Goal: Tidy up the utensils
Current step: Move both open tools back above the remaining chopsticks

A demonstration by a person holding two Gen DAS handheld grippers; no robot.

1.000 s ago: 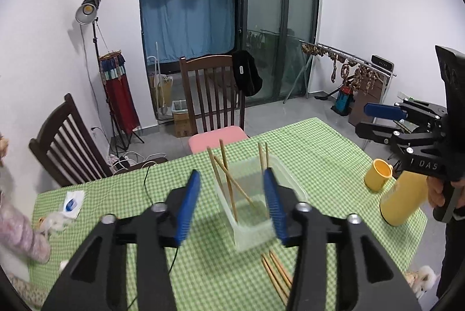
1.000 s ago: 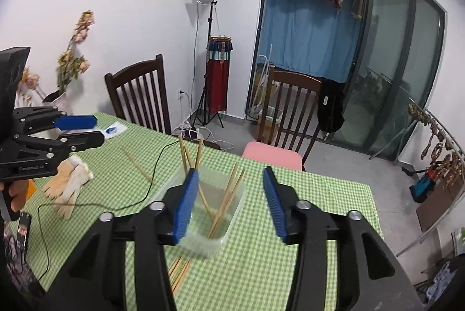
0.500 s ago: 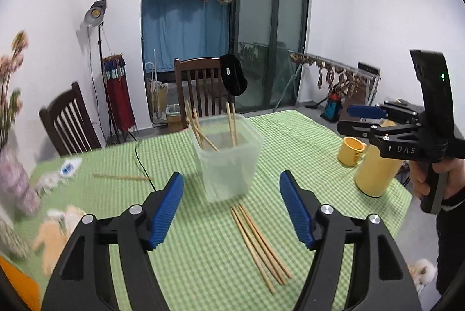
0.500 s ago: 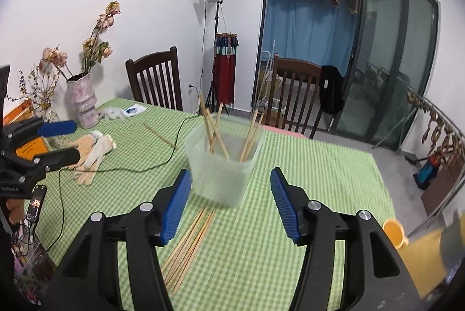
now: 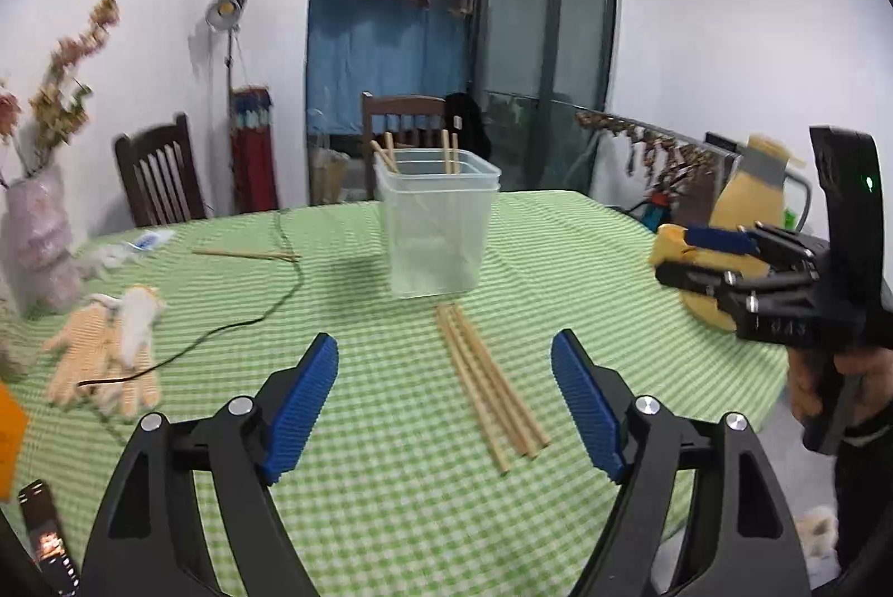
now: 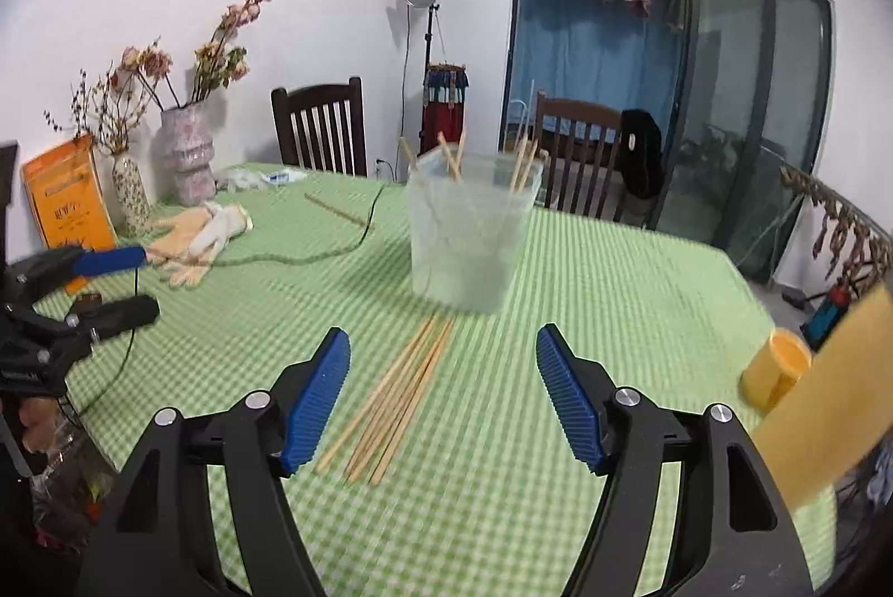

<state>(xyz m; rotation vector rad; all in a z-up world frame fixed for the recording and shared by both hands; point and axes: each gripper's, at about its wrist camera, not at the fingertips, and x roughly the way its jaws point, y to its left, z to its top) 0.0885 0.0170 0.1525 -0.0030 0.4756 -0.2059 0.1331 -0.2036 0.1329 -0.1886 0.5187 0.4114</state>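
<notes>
Our left claw (image 5: 445,407) and right claw (image 6: 443,404) hung released and empty, drawn back from the tub (image 5: 437,223) they had closely framed a second earlier; it stood mid-frame holding some chopsticks; the loose sticks (image 5: 488,385) lay lower centre, probably next.

Left hand-held gripper (image 5: 445,401) spread wide over loose chopsticks (image 5: 490,385), clear bin (image 5: 438,229) beyond, apparently holding more sticks

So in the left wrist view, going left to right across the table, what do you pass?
Vase → gloves → lone chopstick → plastic container → yellow jug, behind the right gripper.
</notes>
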